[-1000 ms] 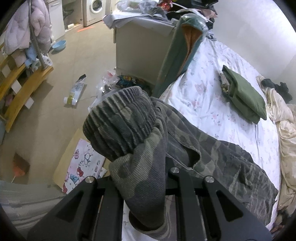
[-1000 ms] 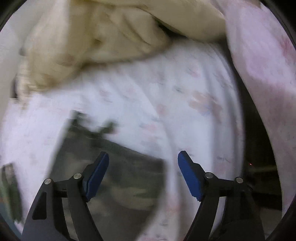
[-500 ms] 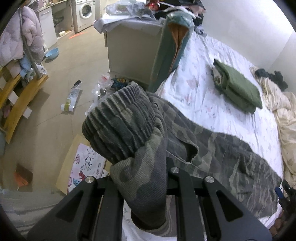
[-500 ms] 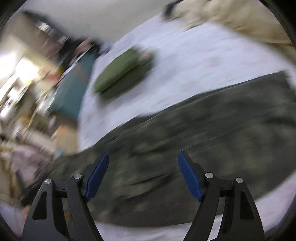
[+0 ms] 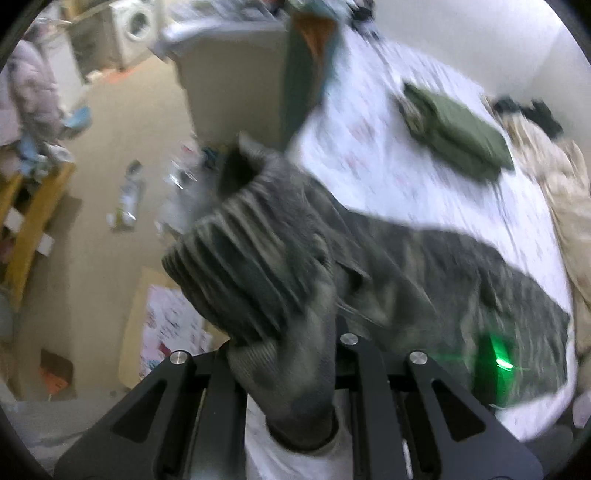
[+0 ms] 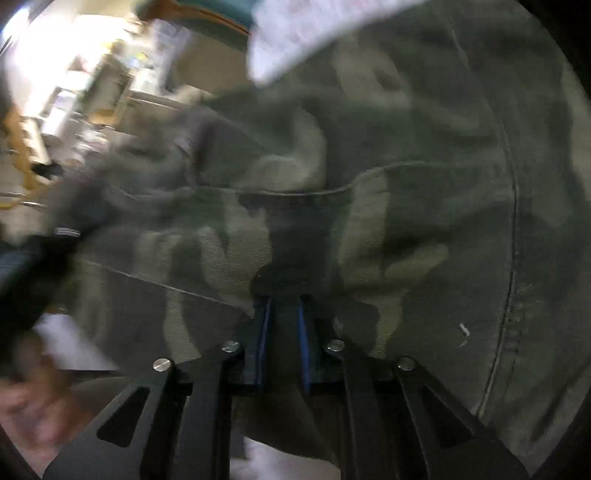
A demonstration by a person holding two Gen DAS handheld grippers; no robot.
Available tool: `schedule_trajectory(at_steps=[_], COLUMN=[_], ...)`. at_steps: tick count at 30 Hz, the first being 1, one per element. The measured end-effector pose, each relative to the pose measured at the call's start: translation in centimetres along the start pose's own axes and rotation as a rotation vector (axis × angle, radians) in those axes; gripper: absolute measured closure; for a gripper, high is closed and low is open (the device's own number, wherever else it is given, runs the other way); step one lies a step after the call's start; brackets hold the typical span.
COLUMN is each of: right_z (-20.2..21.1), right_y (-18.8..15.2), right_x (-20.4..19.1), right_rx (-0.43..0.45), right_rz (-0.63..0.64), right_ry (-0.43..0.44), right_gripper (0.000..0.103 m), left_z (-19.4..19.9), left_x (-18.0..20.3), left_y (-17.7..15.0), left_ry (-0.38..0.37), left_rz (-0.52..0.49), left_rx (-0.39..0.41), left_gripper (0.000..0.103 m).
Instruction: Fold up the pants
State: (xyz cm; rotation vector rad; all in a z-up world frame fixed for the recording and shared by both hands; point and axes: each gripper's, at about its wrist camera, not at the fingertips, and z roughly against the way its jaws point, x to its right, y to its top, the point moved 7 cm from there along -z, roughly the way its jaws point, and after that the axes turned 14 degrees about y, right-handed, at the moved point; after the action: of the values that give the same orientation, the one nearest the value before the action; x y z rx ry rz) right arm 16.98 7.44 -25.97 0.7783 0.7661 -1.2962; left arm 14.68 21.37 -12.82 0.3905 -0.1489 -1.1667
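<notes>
Big change for the right gripper (image 6: 282,314). A moment ago wide open over bare sheet, now swung across and down onto the pants (image 6: 406,184). Closing this very moment, blue pads (image 6: 263,332) nearly together, with a pinch of camo cloth seemingly caught at the tips (blurry, so hard to be sure).

Not much new for the left gripper (image 5: 295,354). Same as a moment ago, clenched tight on the stretchy ribbed end of the pants (image 5: 424,280), with the cloth bunched up over the fingers. Only a small dip and a little roll.

Probably means both ends of the pants are now in hand. Next likely job: lifting one end over to meet the other, for the first fold. No fold in these pants yet.

Pants lying long across the bed (image 5: 369,177), one end lifted at the bed's edge, the rest flat on the flowery sheet.

Counting now:
- one pair of camo pants
- two grippers, both on the pants
- one green bundle (image 5: 458,122), already folded, further up the bed
- one cream blanket (image 5: 554,192), crumpled at the far side
- one washing machine (image 5: 136,26), way back across the floor
</notes>
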Motion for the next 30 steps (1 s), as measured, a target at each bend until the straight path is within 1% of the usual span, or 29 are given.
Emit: schedule_trajectory(at_steps=[1,2,4,5,6,8,9,11,12,13,14,16,17,19,20,21,22,24,25,27,28,29,30], right_z=[-0.5,-0.5,0.2,1.1,2.4,5.7,7.9,12.5,15.4,17.9,20.7,26.0,28.5,33.2,34.3,35.9,37.7,40.1,41.0,40.5,39.9,40.5,40.6], right_y=[0.0,0.0,-0.1,-0.2,-0.5,-1.0,-1.3,-2.0,-2.3,-2.6,-3.0,-3.5,-3.7,-4.3,-4.2,-4.6,-4.9,-5.0,-5.0,-4.6,-4.3,-4.6,-4.5], right_x=[0.9,1.3,1.2,0.9,0.6,0.4,0.6,1.7,2.5,3.0,3.8,5.9,6.8,8.5,8.6,9.1,9.8,11.1,11.7,12.1,12.1,12.0,12.0], right_rx=[-0.001,0.002,-0.008,-0.017,-0.018,-0.003,0.013,0.057,0.098,0.145,0.198,0.273,0.312,0.398,0.433,0.475,0.539,0.619,0.644,0.653,0.648,0.644,0.637], right_rz=[-0.003,-0.007,-0.015,0.005,0.036,0.080,0.086,0.086,0.082,0.079,0.074,0.052,0.034,-0.010,-0.024,-0.041,-0.079,-0.139,-0.169,-0.202,-0.212,-0.214,-0.213], right_ry=[-0.044,-0.063,-0.042,-0.041,-0.034,-0.022,-0.023,-0.049,-0.065,-0.081,-0.111,-0.189,-0.204,-0.202,-0.199,-0.196,-0.182,-0.131,-0.113,-0.099,-0.085,-0.077,-0.076], right_gripper=[0.103,0.103,0.103,0.103,0.094,0.094,0.091,0.066,0.039,0.033,0.033,0.033,0.033,0.033,0.033,0.033,0.033,0.033,0.033,0.033,0.033,0.033,0.033], left_z=[-0.1,0.4,1.5,2.0,2.2,2.3,2.5,2.9,3.3,3.7,3.9,4.8,5.1,5.6,5.4,4.8,4.1,1.9,0.9,-1.7,-2.5,-2.7,-2.4], left_x=[0.6,1.2,2.1,2.3,2.5,2.9,3.1,3.8,4.3,5.0,5.8,8.9,10.4,13.9,15.7,17.8,19.6,23.8,25.4,27.4,27.8,28.0,27.9], left_y=[-0.4,-0.4,-0.1,0.0,0.0,-0.1,-0.1,-0.2,-0.4,-0.7,-1.0,-1.9,-2.2,-3.2,-3.9,-4.9,-5.9,-9.0,-10.5,-13.5,-14.2,-14.4,-14.2], left_ry=[0.022,0.048,0.061,0.069,0.069,0.058,0.063,0.083,0.091,0.108,0.121,0.162,0.182,0.196,0.198,0.206,0.216,0.241,0.250,0.289,0.320,0.348,0.343], left_rz=[-0.024,-0.059,-0.104,-0.116,-0.119,-0.121,-0.124,-0.140,-0.150,-0.161,-0.183,-0.284,-0.327,-0.395,-0.423,-0.468,-0.517,-0.661,-0.726,-0.843,-0.874,-0.890,-0.882], left_rx=[0.010,0.043,0.101,0.129,0.137,0.132,0.135,0.159,0.179,0.203,0.218,0.272,0.294,0.318,0.313,0.300,0.286,0.269,0.261,0.217,0.219,0.243,0.260], left_gripper=[0.093,0.093,0.093,0.093,0.093,0.093,0.093,0.093,0.093,0.093,0.093,0.093,0.092,0.091,0.089,0.085,0.084,0.083,0.083,0.083,0.083,0.083,0.080])
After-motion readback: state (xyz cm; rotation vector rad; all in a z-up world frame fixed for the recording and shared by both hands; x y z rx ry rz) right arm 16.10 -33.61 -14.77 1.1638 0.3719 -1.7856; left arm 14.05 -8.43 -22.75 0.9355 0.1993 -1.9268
